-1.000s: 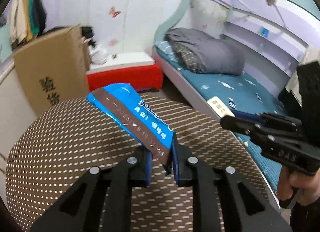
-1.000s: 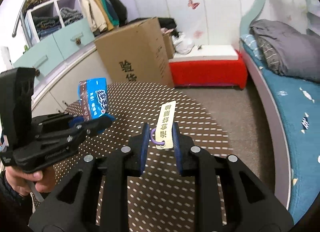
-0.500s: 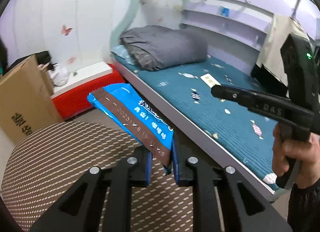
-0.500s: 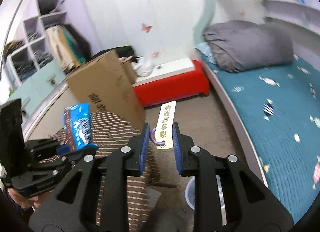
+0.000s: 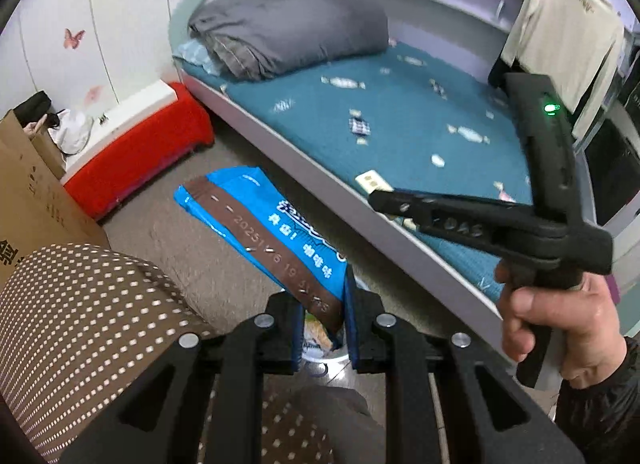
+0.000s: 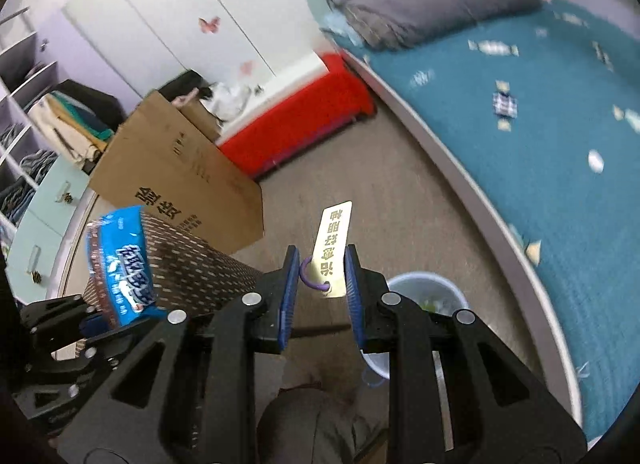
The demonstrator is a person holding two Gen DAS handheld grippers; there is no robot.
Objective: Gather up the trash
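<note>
Blue and brown foil marks the snack wrapper (image 5: 276, 240), pinched by its lower end in the left gripper (image 5: 320, 324), whose jaws are clenched on it; most of the pack sticks up and away, free in the air. In the gap under those jaws the rim of a pale waste bin (image 5: 320, 360) shows, with rubbish already inside, so the wrapper looks to hang nearly over the opening. The dotted brown table (image 5: 80, 324) lies to the left of the gripper, its rounded edge close by.

From the right wrist view the same bin (image 6: 424, 288) stands on the floor between the table's edge and the bed frame (image 6: 472, 184), just right of the right gripper (image 6: 322, 284). That gripper is clamped on a pale yellow tag (image 6: 332, 248) with a purple ring (image 6: 308, 276) through its lower end; the tag sits left of the bin's mouth, not yet above it.

To drop well, I judge each piece should be centred over the mouth and brought low before the jaws release, since the wrapper is light and long and could catch the rim or flutter to the floor. The right hand needs a short shift toward the bin first. Releasing one at a time would keep the two grippers from crowding the small opening.
</note>
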